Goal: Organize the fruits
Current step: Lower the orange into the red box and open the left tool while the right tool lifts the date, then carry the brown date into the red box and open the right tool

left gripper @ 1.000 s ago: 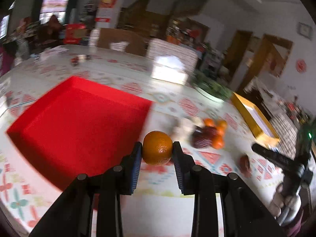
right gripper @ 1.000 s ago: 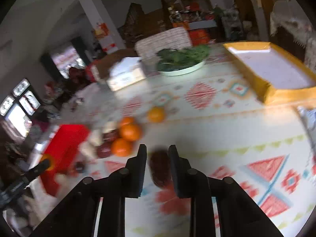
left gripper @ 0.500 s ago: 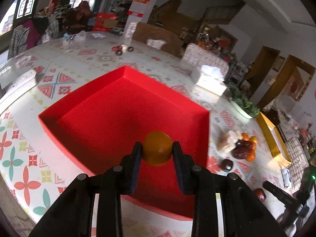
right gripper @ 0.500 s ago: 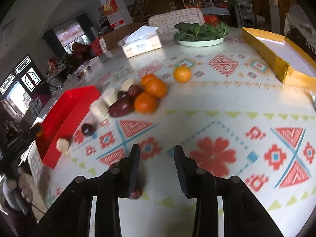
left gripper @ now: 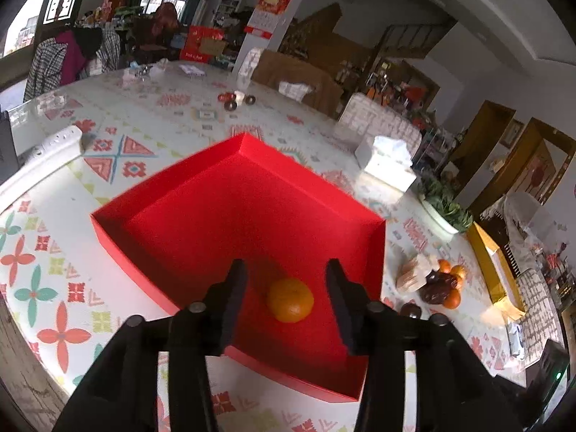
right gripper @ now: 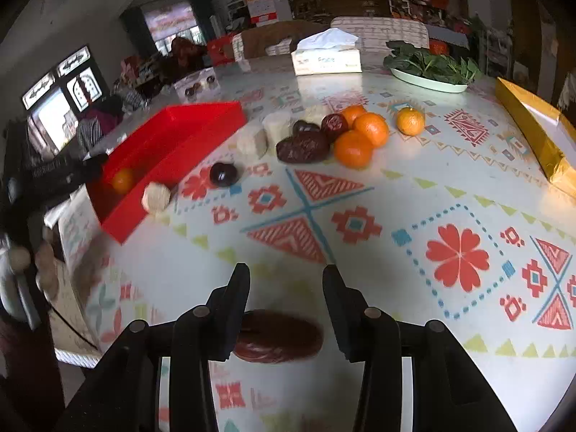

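Half a second on, the left gripper [left gripper: 286, 280] has spread its jaws and let go of the orange [left gripper: 289, 300], which now sits on the floor of the red tray [left gripper: 223, 198] near its 5 o'clock corner; the right gripper [right gripper: 286, 286], also spread and holding nothing, has drawn back from a dark red date [right gripper: 277, 336] lying on the table between its fingers. Trouble, if it comes, looks likeliest from the round orange rolling across the smooth tray floor when nudged by a withdrawing finger, or from the wrinkled date slipping sideways if the right jaws close off-centre. Still to sort are three oranges [right gripper: 361, 136] heaped with more dates [right gripper: 304, 145] at 12 o'clock in the right view, a lone mandarin [right gripper: 410, 120], a dark round fruit [right gripper: 223, 174] and pale chunks [right gripper: 156, 197] against the tray wall. Beneath it all lies a glossy patterned tablecloth [right gripper: 414, 216] in a cluttered room, with a tissue box [right gripper: 325, 58], a plate of greens [right gripper: 430, 68] and a gold box [right gripper: 532, 133] beyond.
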Action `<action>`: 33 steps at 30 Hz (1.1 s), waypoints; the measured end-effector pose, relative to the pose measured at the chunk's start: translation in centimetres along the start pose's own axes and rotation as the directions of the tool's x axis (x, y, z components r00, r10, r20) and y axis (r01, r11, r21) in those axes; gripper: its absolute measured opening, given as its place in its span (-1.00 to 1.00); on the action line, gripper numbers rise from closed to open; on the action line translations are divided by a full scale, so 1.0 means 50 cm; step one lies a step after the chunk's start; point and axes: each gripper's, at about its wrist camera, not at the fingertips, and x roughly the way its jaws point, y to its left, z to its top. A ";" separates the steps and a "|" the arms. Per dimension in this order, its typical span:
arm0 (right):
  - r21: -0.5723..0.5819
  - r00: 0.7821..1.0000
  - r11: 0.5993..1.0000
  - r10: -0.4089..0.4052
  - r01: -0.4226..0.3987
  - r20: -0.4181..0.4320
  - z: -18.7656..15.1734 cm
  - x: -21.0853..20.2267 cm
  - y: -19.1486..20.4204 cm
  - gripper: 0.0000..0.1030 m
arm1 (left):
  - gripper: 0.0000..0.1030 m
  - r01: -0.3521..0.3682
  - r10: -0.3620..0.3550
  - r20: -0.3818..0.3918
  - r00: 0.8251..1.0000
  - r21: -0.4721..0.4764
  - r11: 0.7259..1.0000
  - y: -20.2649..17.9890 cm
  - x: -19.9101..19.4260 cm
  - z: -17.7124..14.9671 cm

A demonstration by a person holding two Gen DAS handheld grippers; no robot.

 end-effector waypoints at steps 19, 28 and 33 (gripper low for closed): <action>-0.059 1.000 0.998 -0.012 0.013 0.013 -0.035 -0.017 0.032 -0.34 | -0.06 0.038 -0.038 0.019 0.999 0.012 0.999 -0.027 -0.027 -0.007; -0.044 0.982 0.983 0.182 -0.180 0.058 0.111 -0.015 0.119 -0.34 | 0.08 0.044 -0.042 0.051 0.998 -0.039 0.998 0.009 -0.047 0.004; -0.079 0.965 0.963 0.260 -0.258 0.024 0.198 0.062 0.217 -0.34 | 0.09 0.030 -0.027 0.047 0.999 -0.055 0.998 0.038 -0.052 0.006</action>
